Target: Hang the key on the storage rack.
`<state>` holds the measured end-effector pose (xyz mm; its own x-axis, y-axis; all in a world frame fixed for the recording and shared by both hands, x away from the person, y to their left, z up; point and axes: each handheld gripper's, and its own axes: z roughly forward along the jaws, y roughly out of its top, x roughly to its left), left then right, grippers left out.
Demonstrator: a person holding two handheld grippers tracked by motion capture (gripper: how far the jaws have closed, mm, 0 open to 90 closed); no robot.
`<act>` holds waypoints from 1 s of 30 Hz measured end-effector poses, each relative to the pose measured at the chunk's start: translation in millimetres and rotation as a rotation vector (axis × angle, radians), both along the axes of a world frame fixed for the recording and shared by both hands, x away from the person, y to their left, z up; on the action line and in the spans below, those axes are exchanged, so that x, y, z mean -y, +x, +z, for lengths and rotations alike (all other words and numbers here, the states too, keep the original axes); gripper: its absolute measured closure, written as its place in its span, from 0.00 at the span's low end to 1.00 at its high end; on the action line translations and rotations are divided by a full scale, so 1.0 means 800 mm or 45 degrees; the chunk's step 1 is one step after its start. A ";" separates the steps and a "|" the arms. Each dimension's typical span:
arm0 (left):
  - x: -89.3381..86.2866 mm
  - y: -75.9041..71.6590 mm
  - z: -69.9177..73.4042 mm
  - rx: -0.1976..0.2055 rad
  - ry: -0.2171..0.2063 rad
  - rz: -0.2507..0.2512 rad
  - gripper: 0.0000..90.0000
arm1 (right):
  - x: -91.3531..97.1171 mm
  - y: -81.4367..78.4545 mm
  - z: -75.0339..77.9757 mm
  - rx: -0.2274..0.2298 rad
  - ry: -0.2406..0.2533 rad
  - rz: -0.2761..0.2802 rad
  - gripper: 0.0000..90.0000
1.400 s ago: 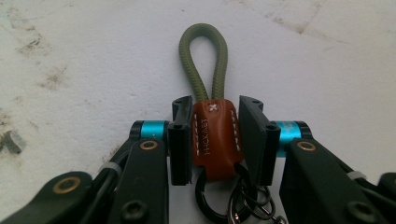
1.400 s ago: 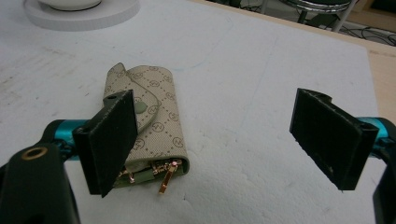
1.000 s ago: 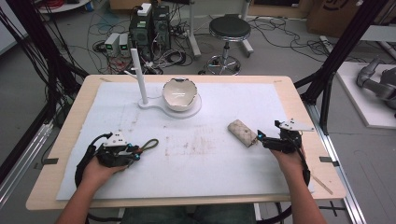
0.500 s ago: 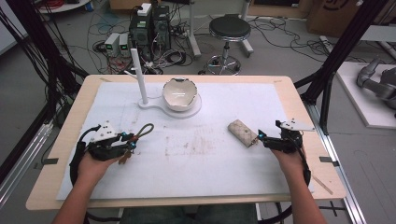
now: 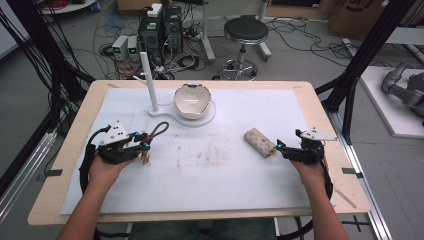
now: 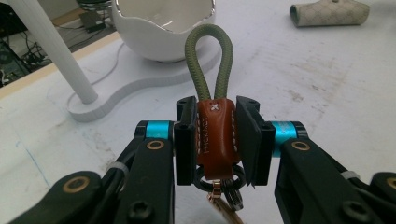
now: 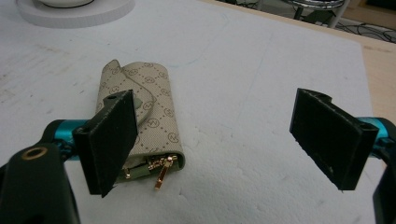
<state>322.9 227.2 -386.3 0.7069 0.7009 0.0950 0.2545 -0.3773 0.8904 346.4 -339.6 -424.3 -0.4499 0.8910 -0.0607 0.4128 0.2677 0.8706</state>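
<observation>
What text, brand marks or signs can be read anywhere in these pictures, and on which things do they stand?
Brown leather tab of the key strap, clamped in the left gripper: stamped lettering runs along its side, too small to read for sure; a stitched "x" near its top.
Beige pouch before the open right gripper: a repeating round monogram, letters not readable.
Cardboard box on the floor: a dark mark, unreadable.

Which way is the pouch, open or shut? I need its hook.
Shut: the pouch's flap lies folded over; gold hardware pokes out.
</observation>
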 end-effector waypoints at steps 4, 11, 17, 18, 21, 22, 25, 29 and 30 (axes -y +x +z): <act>-0.002 0.009 0.016 0.049 -0.021 0.036 0.77 | 0.003 -0.003 0.000 0.005 0.011 -0.008 0.17; -0.005 0.021 0.050 0.144 -0.031 0.087 0.77 | 0.003 -0.002 0.000 0.005 0.003 -0.010 0.17; -0.017 0.030 0.070 0.176 -0.042 0.134 0.77 | 0.001 -0.003 0.000 0.005 0.004 -0.007 0.17; -0.018 0.031 0.073 0.180 -0.053 0.146 0.77 | 0.001 -0.003 0.000 0.005 0.004 -0.007 0.17; -0.023 0.035 0.083 0.195 -0.035 0.173 0.77 | 0.001 -0.001 -0.001 0.007 0.000 -0.007 0.17; -0.024 0.036 0.086 0.201 -0.032 0.182 0.77 | 0.000 -0.001 -0.001 0.003 0.001 -0.006 0.17; -0.025 0.041 0.095 0.219 -0.017 0.199 0.77 | 0.000 -0.002 -0.001 0.003 0.001 -0.004 0.17; -0.026 0.049 0.106 0.237 -0.008 0.219 0.77 | -0.001 -0.001 -0.001 0.006 0.001 -0.002 0.17; -0.026 0.051 0.109 0.243 -0.013 0.226 0.77 | -0.001 -0.001 -0.001 0.004 0.003 -0.003 0.17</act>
<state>363.9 247.7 -299.2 0.5429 0.8139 0.2068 0.1428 -0.3322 0.9323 345.6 -338.6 -425.2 -0.4476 0.8922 -0.0599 0.4106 0.2645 0.8726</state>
